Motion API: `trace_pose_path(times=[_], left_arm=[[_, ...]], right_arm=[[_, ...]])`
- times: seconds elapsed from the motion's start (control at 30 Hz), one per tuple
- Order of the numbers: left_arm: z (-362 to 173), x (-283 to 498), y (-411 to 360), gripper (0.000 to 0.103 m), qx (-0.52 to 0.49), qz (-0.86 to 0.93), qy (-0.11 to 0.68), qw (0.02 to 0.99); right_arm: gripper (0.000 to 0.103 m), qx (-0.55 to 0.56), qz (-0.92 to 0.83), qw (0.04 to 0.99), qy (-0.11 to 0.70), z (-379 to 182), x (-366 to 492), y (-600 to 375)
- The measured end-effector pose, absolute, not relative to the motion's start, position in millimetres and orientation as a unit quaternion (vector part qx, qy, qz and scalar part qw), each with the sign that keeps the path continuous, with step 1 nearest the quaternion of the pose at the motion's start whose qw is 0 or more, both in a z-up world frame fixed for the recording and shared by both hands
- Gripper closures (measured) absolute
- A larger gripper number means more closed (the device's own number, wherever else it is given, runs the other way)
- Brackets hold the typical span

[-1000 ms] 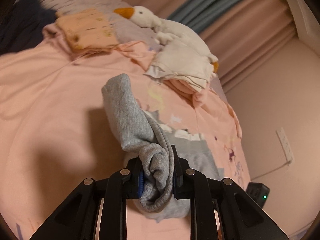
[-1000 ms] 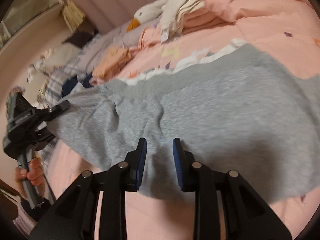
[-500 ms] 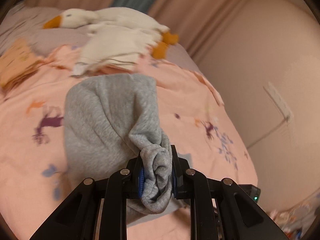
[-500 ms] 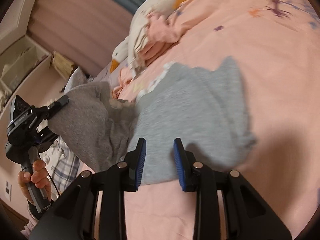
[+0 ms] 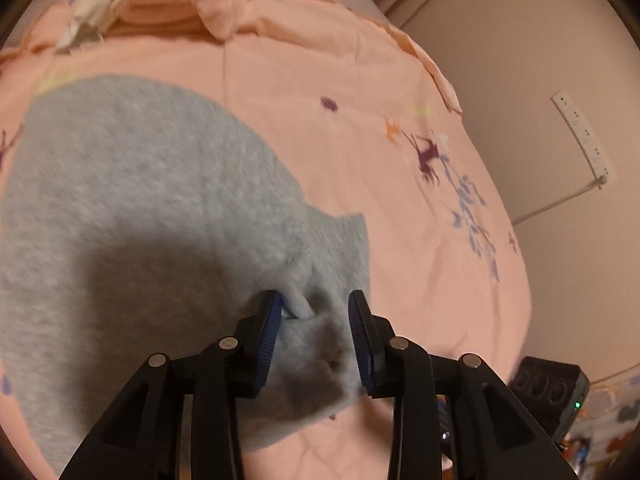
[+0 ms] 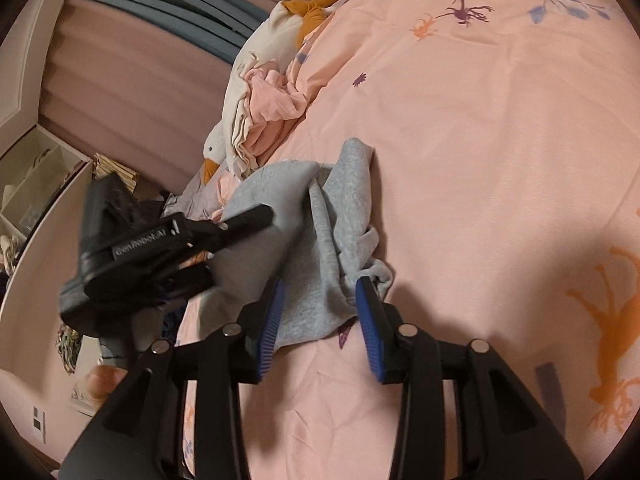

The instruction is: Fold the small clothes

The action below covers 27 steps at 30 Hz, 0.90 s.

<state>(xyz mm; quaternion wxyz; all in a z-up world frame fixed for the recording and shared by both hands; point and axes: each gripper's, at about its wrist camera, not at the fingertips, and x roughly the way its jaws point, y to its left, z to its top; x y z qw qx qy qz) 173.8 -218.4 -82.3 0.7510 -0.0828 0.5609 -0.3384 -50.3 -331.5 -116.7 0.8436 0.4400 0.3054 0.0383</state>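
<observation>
Two handheld grippers work over a pink bedspread (image 5: pixel 360 80) printed with small purple and orange figures. The grey garment (image 5: pixel 140 208) lies folded over on the bedspread, its bulk spread to the left in the left wrist view and its bunched corner at the near edge. The left gripper (image 5: pixel 314 336) has its jaws opening; the bunched corner sits between the blue pads, touching the left pad, with a gap at the right pad. The right gripper (image 6: pixel 318 320) also has its jaws opening; the near edge of the garment lies between its pads and touches neither firmly. In the right wrist view the left gripper appears at the left, its black fingers over the grey fabric, with part of a hand (image 6: pixel 100 384) below it. A white goose plush toy (image 6: pixel 256 80) and crumpled pink clothes (image 6: pixel 272 108) lie at the far side of the bed. A white power strip (image 5: pixel 584 136) is fixed to the wall at the right.
</observation>
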Motion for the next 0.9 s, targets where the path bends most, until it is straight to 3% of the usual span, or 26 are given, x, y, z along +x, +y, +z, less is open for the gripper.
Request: trace_pose_path(times=[0.1,0.17,0.4,0.67,0.7,0.73,0.77,0.9], left_arm=[[-73.3,167.0,-219.0,0.067,-0.072,-0.341,0.554,0.756],[-61.6,162.1,-212.3,0.057,-0.073,-0.349,0.54,0.762],[-33.6,144.3,-145.4,0.056,-0.081,-0.327,0.491,0.803],[-52.9,124.4,-47.5,0.056,-0.106,-0.244,0.488,0.831],[-58.1,122.3,-36.6,0.056,-0.115,-0.236,0.493,0.829],[-62.4,121.9,-32.6,0.056,-0.121,-0.231,0.498,0.827],[-66.3,120.8,-26.5,0.056,-0.127,-0.227,0.502,0.824],[-75.4,117.1,-10.9,0.056,-0.142,-0.22,0.512,0.818]], right_arm=[[0.058,0.449,0.044,0.84,0.301,-116.9,-51.5,-333.4],[0.055,0.456,0.05,0.836,0.299,-116.8,-51.7,-332.8],[0.05,0.448,0.082,0.834,0.311,-109.5,-31.9,-322.6],[0.051,0.413,0.073,0.831,0.366,-109.4,21.1,-307.8],[0.052,0.412,0.07,0.83,0.371,-109.8,25.9,-306.0],[0.06,0.409,0.062,0.827,0.38,-110.9,32.4,-303.1],[0.076,0.402,0.063,0.828,0.385,-110.6,35.9,-300.3],[0.085,0.364,0.052,0.849,0.38,-97.9,37.3,-292.7]])
